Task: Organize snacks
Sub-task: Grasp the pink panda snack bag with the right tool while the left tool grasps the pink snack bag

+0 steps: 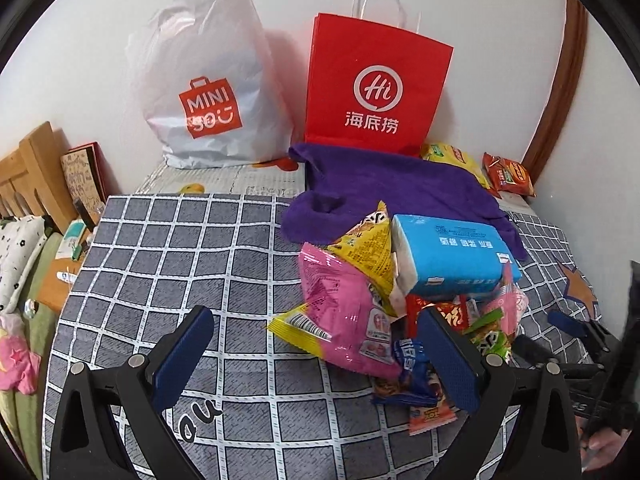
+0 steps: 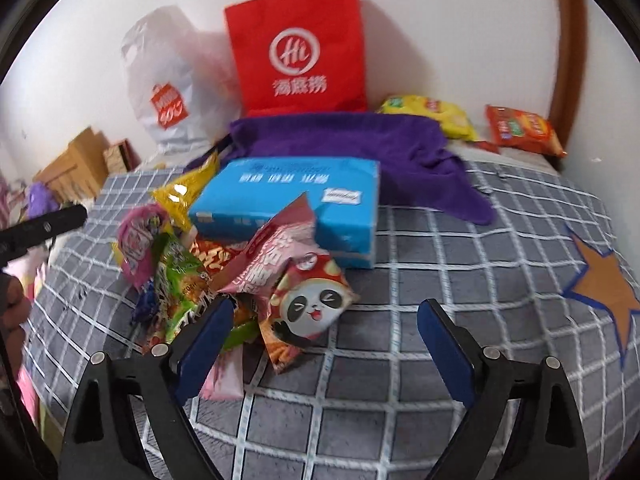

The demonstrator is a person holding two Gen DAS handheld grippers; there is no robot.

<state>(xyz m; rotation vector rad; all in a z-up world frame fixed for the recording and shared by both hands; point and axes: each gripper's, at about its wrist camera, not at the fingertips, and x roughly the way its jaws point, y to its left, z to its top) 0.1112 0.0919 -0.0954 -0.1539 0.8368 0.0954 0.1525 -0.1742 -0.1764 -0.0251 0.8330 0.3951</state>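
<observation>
On the checked cover [image 2: 400, 380] near the middle of the bed sat the snack pile [image 2: 224, 276], a loose heap of foil and plastic packets with a blue tissue pack [image 2: 288, 204] lying against its far side. Both grippers hung over it, tilted downward. Left gripper [image 1: 316, 354] had its fingers spread wide, nothing between the pads, the pink bag [image 1: 344, 312] just ahead. Right gripper [image 2: 324, 344] was wide as well and empty, the panda packet [image 2: 310, 304] lying close in front of it.

These packets looked light, puffed with air, crinkly and slick, so a pinch on the belly would likely slide or crush what's inside. Better, I judged, to take a flat sealed edge or a corner. The tissue pack looked soft but squarish, an easy squeeze across its short sides. Two more packets, yellow [image 2: 432, 118] and red [image 2: 522, 130], lay by the wall beyond the purple cloth [image 2: 360, 144], with a red bag [image 2: 300, 48] and a white bag [image 2: 168, 92] standing behind.
</observation>
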